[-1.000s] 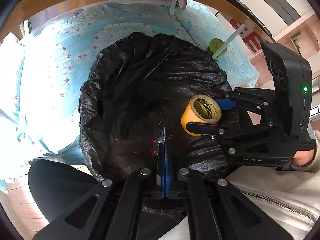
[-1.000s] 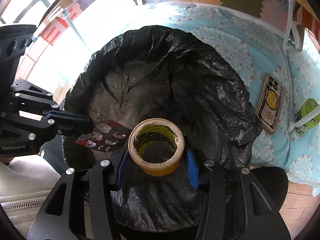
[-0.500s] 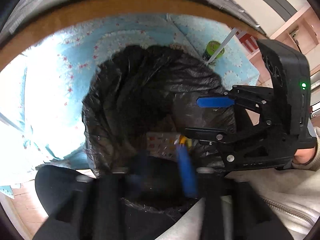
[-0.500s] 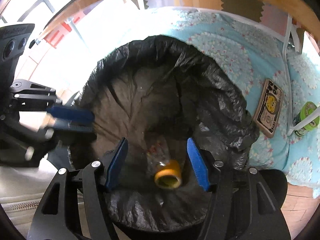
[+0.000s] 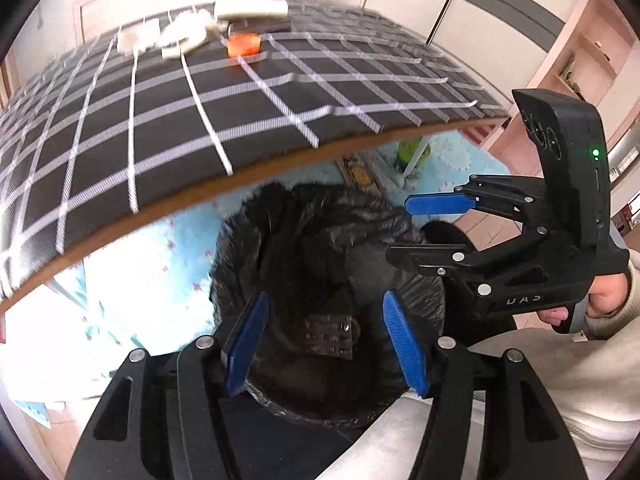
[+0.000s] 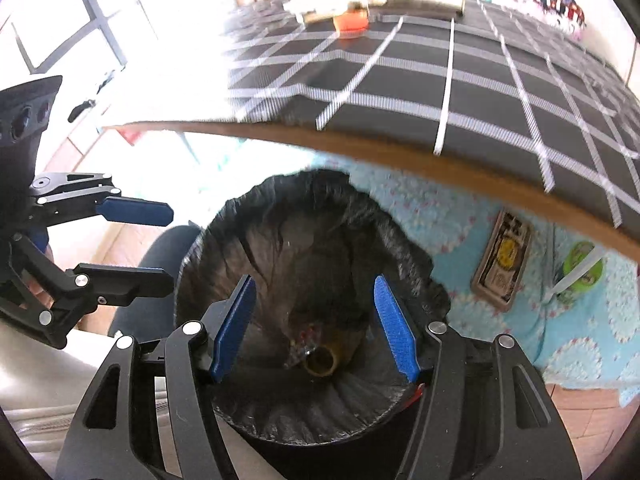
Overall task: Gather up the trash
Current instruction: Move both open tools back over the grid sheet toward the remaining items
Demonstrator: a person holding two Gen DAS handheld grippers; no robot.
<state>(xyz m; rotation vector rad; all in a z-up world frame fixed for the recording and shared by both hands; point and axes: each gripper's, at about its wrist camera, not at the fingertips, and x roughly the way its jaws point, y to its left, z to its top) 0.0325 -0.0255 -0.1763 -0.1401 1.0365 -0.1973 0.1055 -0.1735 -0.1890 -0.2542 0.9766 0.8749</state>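
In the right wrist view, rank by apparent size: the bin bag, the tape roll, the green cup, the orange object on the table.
1. bin bag, by far the largest.
2. green cup.
3. and 4. tape roll and orange object look alike; the roll lies deep in the bag and the orange object is far off, so no ranking.

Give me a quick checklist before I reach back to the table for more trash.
1. Left gripper empty, jaws open: ok.
2. Right gripper empty, jaws open: ok.
3. Tape roll down in the bin bag: ok.
4. Blister pack in the bag: ok.
5. Trash left on the table: orange item and white scraps remain, not ok.
6. Exactly what those scraps are: cannot tell, blurred.
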